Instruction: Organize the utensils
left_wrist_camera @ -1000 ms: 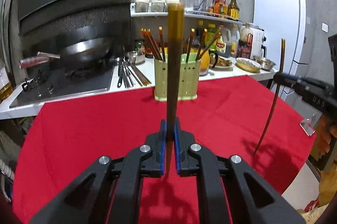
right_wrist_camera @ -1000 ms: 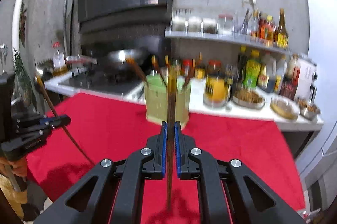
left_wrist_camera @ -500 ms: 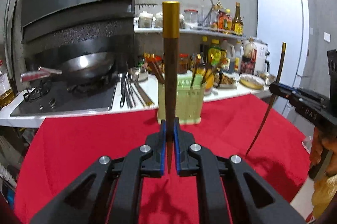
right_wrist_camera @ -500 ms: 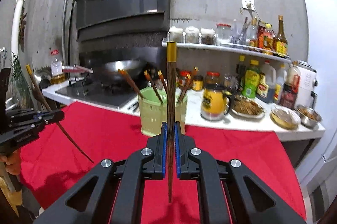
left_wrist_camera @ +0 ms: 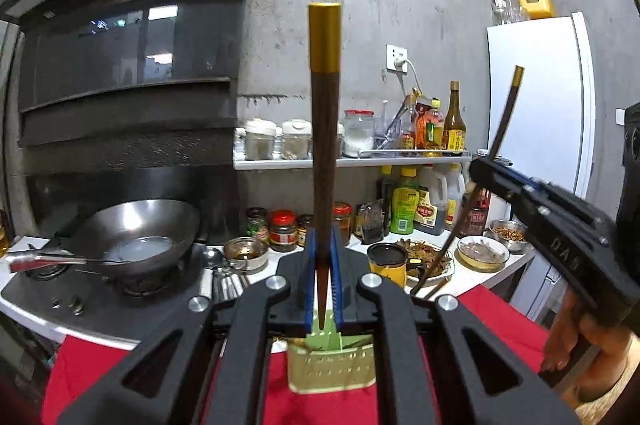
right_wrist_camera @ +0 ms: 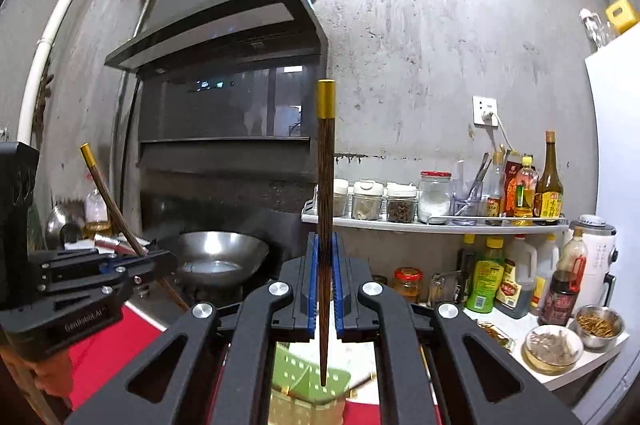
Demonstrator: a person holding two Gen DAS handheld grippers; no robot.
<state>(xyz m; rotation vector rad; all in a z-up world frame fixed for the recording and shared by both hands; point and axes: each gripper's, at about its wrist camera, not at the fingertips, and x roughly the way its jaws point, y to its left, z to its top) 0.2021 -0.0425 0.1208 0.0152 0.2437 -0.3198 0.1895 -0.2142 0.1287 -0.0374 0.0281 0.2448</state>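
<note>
A pale green slotted utensil holder (left_wrist_camera: 332, 365) stands on the red cloth (left_wrist_camera: 80, 365), low in both views and partly hidden behind the fingers. My left gripper (left_wrist_camera: 322, 253) is shut on a dark wooden chopstick (left_wrist_camera: 323, 145) held upright with its gold cap on top, above the holder. My right gripper (right_wrist_camera: 325, 265) is shut on a matching chopstick (right_wrist_camera: 326, 193) whose thin tip hangs just over the holder (right_wrist_camera: 308, 373). Each gripper shows in the other's view: the right gripper (left_wrist_camera: 480, 167) with its chopstick (left_wrist_camera: 505, 113), the left gripper (right_wrist_camera: 160, 259) with its chopstick (right_wrist_camera: 110, 203).
Behind the cloth runs a white counter with a wok (left_wrist_camera: 136, 237) on the stove, loose spoons (left_wrist_camera: 224, 277), a yellow mug (left_wrist_camera: 388, 261), jars, bottles and food bowls (right_wrist_camera: 552, 347). A shelf (right_wrist_camera: 432, 225) of jars hangs above. A white fridge (left_wrist_camera: 540, 105) stands right.
Both grippers have risen and moved in toward the holder, which has dropped from mid-view to beneath the fingers. Each still grips its chopstick.
</note>
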